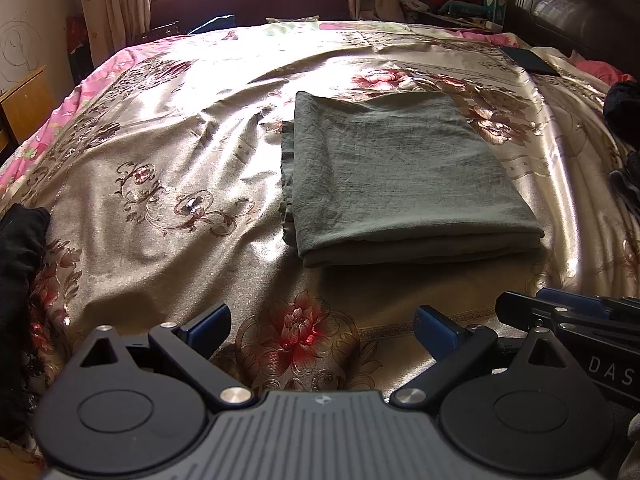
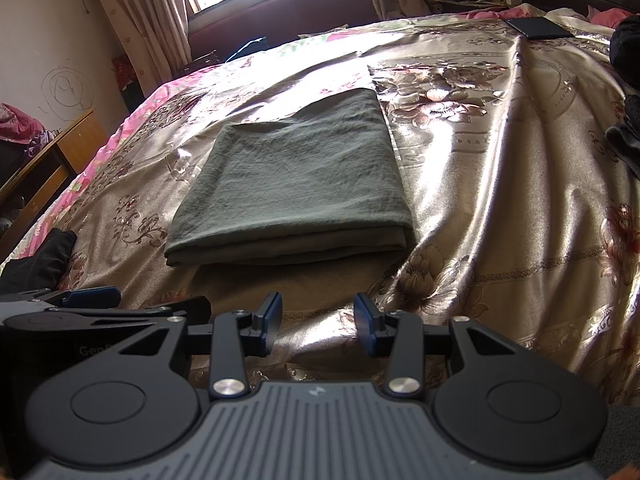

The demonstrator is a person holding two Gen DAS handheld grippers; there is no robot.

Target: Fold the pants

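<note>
The olive-green pants lie folded into a flat rectangle on the floral satin bedspread; they also show in the right wrist view. My left gripper is open and empty, held back from the near edge of the pants. My right gripper is open and empty, also short of the pants' near fold. The right gripper shows at the right edge of the left wrist view, and the left gripper at the left edge of the right wrist view.
Black clothing lies at the bed's left edge and more dark clothing at the right. A dark flat phone-like object lies near the far right of the bed. A wooden table stands left of the bed.
</note>
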